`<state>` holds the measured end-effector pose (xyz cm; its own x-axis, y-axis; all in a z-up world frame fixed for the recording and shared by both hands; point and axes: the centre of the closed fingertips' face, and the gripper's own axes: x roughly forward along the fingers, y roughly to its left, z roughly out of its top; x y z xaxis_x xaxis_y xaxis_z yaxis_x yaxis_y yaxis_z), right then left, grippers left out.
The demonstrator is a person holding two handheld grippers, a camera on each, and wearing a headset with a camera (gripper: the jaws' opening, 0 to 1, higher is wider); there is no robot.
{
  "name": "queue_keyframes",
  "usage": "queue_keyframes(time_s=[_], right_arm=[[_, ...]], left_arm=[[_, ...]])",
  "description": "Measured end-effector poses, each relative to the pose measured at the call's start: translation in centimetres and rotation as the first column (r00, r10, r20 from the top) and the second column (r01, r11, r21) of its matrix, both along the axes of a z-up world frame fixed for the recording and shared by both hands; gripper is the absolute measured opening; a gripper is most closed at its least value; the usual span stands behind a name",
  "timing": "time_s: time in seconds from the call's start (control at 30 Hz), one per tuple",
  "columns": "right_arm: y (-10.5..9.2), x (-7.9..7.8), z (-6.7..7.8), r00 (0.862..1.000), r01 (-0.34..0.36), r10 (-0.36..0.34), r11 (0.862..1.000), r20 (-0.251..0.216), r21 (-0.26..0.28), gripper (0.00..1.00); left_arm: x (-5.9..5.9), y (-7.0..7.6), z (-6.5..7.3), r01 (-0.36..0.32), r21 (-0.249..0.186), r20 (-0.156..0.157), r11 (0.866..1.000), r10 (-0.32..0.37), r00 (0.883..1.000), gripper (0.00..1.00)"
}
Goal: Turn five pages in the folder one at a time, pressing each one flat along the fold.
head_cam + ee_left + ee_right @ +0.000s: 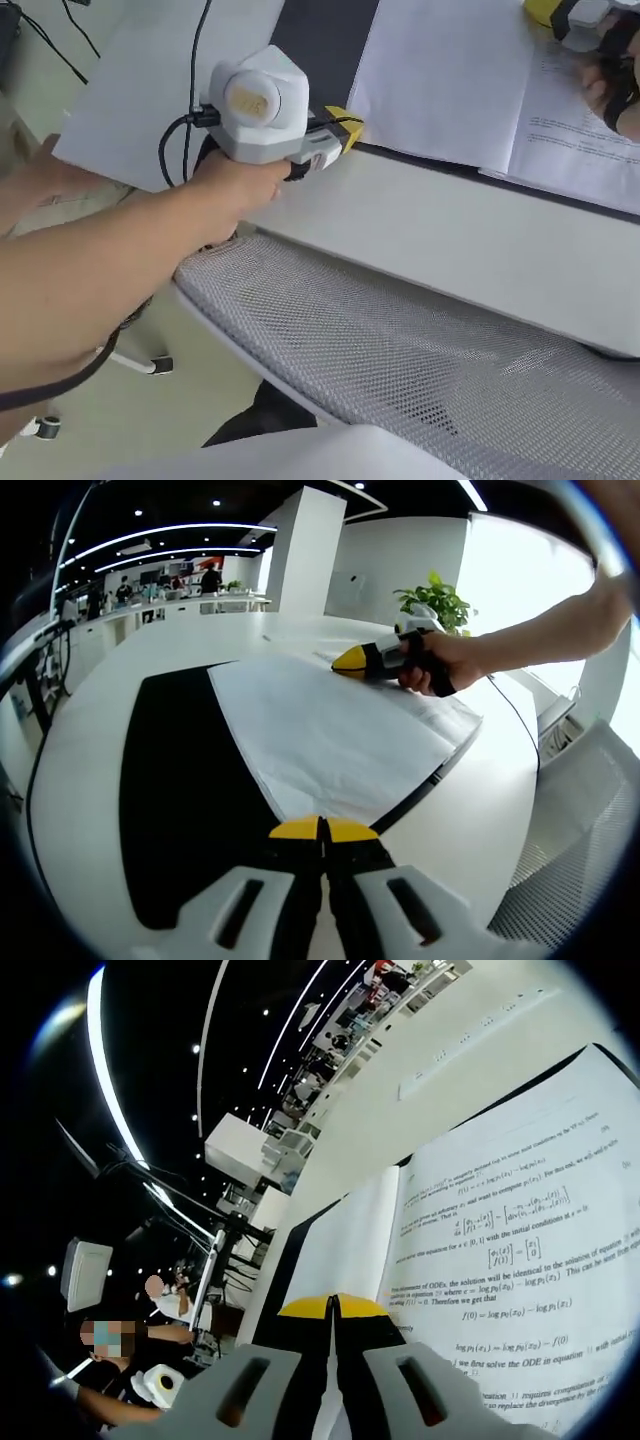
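Folder [170, 780] lies open on the bench [450, 240]. My left tongs [322, 828] are pinched together, empty, at its near edge; my right tongs [335, 1306] are closed too, tips at the printed page [500, 1250].

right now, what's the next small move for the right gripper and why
Probably slide the right gripper along the fold, pressing it flat: its jaws are shut, tips by the fold, between the blank page and the printed page. The left gripper, also shut, sits at the near edge of the folder.
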<state>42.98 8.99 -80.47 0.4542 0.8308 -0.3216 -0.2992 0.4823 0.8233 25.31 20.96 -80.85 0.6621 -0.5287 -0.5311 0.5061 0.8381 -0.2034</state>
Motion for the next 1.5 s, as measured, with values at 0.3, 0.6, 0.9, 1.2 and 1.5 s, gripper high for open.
queue_keyframes(time_s=[0.3,0.6,0.9,1.2,1.5], right_arm=[[-0.4,-2.6,0.2,1.000,-0.024,0.024,1.000,-0.003,0.014,0.00],[-0.1,-6.1,0.1,0.997,-0.077,0.078,0.997,-0.019,0.024,0.00],[-0.3,-9.4,-0.1,0.993,-0.113,0.113,0.993,-0.031,0.028,0.00],[-0.4,-12.5,-0.2,0.989,-0.134,0.136,0.990,-0.051,0.035,0.00],[-0.5,-15.1,-0.5,0.986,-0.147,0.150,0.988,-0.070,0.041,0.00]], left_arm=[[0.2,0.1,-0.1,0.006,0.014,0.004,1.000,-0.006,1.000,0.00],[0.2,0.0,-0.2,0.009,0.019,0.006,1.000,-0.010,1.000,0.00],[0.4,0.1,-0.5,0.014,0.024,0.007,1.000,-0.014,1.000,0.00],[0.4,0.1,-0.5,0.020,0.032,0.009,0.999,-0.020,1.000,0.00],[0.2,0.0,-0.4,0.023,0.036,0.010,0.999,-0.023,1.000,0.00]])
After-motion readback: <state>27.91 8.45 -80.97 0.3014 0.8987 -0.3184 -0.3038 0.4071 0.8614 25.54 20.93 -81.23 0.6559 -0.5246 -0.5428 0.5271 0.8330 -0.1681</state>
